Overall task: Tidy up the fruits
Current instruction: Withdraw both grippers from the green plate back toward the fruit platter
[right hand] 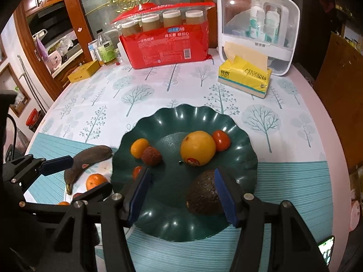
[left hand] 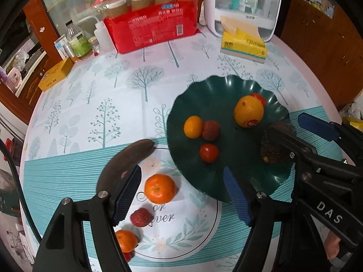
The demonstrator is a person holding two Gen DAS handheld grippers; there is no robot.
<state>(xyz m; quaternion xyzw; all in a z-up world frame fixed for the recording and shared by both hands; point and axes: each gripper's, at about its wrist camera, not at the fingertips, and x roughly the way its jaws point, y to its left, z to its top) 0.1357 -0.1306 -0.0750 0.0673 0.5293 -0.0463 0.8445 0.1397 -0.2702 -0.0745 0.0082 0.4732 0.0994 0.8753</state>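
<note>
A dark green scalloped plate (left hand: 226, 95) (right hand: 181, 226) holds an orange (left hand: 248, 111), two tomatoes, a small tangerine (left hand: 193, 127), a lychee (left hand: 211, 130) and a dark avocado (right hand: 202, 195). My right gripper (right hand: 181, 192) stands open over the plate; the avocado lies between its fingers, against the right pad and apart from the left one. My left gripper (left hand: 181, 192) is open above the mat, with a tangerine (left hand: 160, 188) lying loose between its fingers. A blackened banana (left hand: 127, 158), a lychee (left hand: 140, 217) and another tangerine (left hand: 126, 240) lie on the mat near the left finger.
At the back of the table stand a red pack of jars (left hand: 152, 27), a yellow tissue pack (left hand: 245, 43), a white storage case (right hand: 258, 29), bottles (left hand: 77, 38) and a yellow box (left hand: 55, 74). The table edge curves away on both sides.
</note>
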